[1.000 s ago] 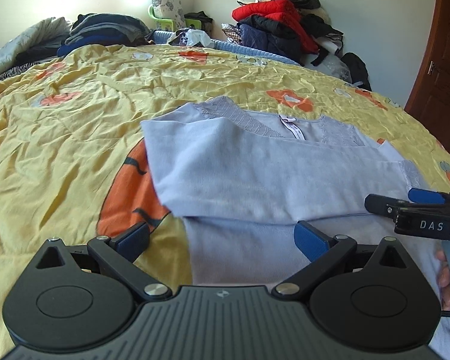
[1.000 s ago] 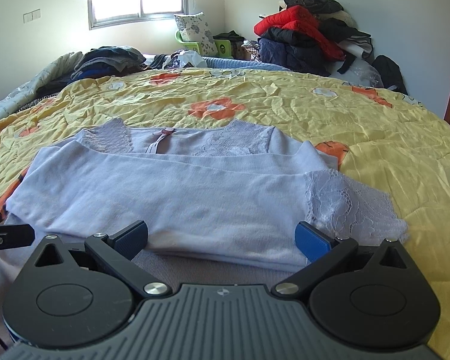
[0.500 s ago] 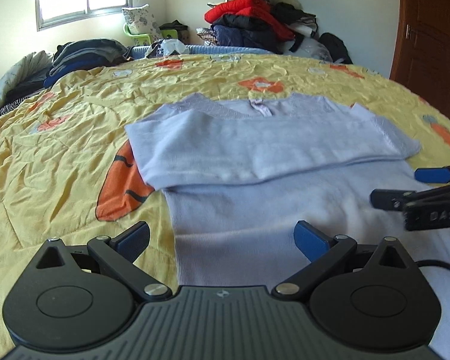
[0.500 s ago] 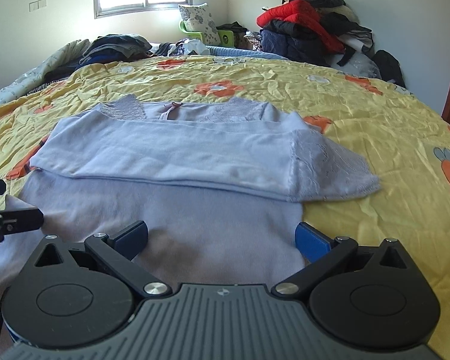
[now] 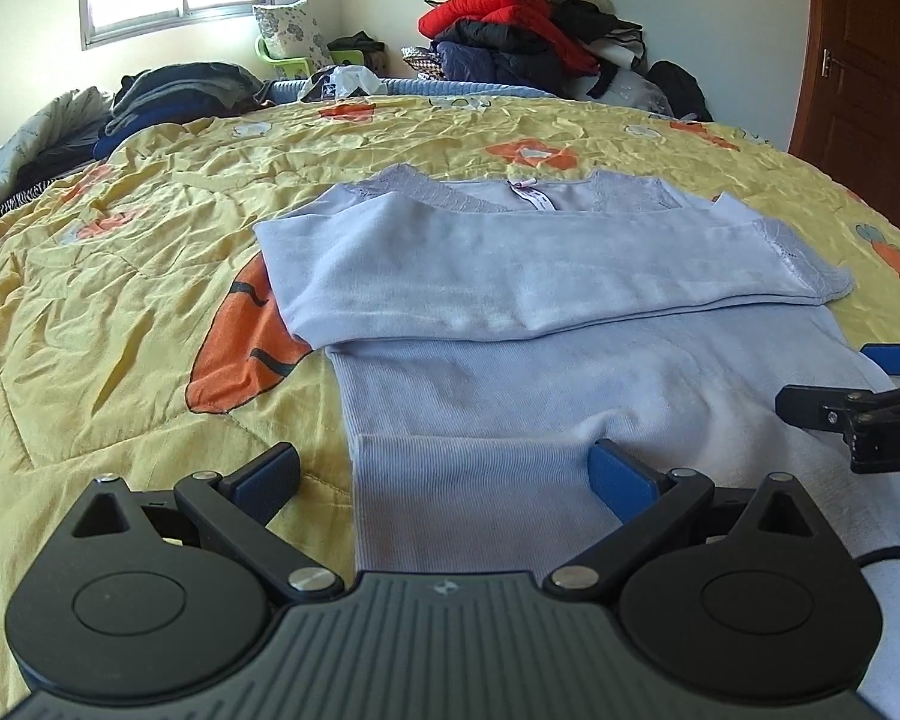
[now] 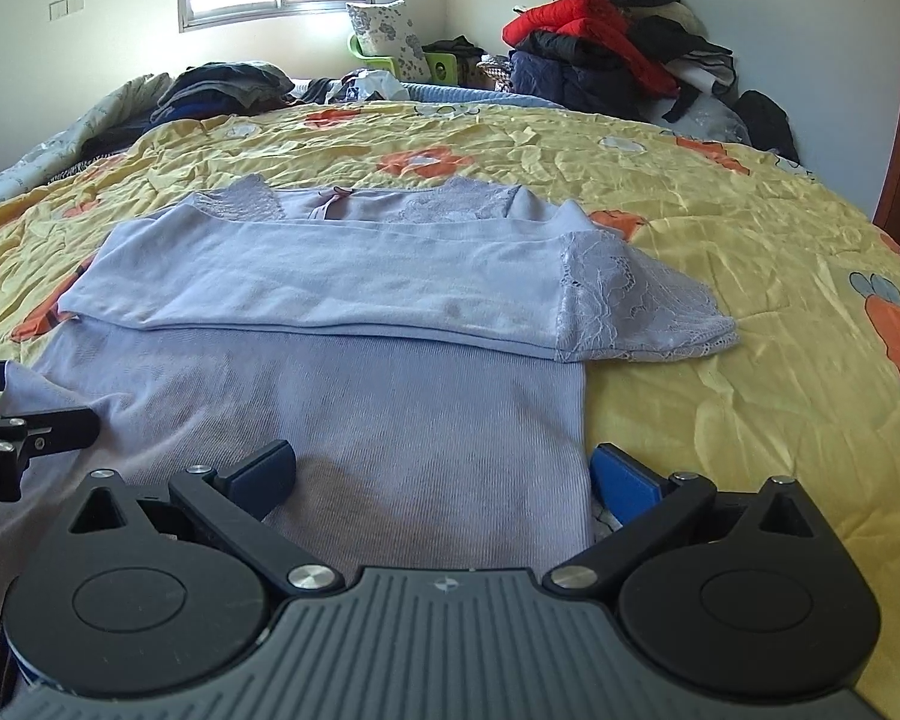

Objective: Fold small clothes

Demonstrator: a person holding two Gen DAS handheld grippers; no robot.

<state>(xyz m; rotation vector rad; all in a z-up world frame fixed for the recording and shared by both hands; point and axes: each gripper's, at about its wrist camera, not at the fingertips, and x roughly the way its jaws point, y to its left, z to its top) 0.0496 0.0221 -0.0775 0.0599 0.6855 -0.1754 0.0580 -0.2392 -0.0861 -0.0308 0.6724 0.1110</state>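
A lilac short-sleeved top (image 5: pixel 540 324) lies flat on the yellow bedspread, with both lace sleeves folded across its chest; it also shows in the right wrist view (image 6: pixel 342 372). My left gripper (image 5: pixel 444 471) is open and empty, its jaws astride the left side of the ribbed hem. My right gripper (image 6: pixel 441 474) is open and empty, its jaws astride the right side of the hem. Each gripper's fingers (image 5: pixel 834 408) show at the edge of the other's view.
The yellow quilt (image 5: pixel 120 300) with orange prints covers the bed. Piles of clothes (image 5: pixel 528 30) sit at the far end and at the far left (image 5: pixel 180 90). A brown door (image 5: pixel 864 60) stands at the right.
Both grippers have drawn back from the folded sleeves toward the hem. More of the top's lower body and ribbed hem is now in view.
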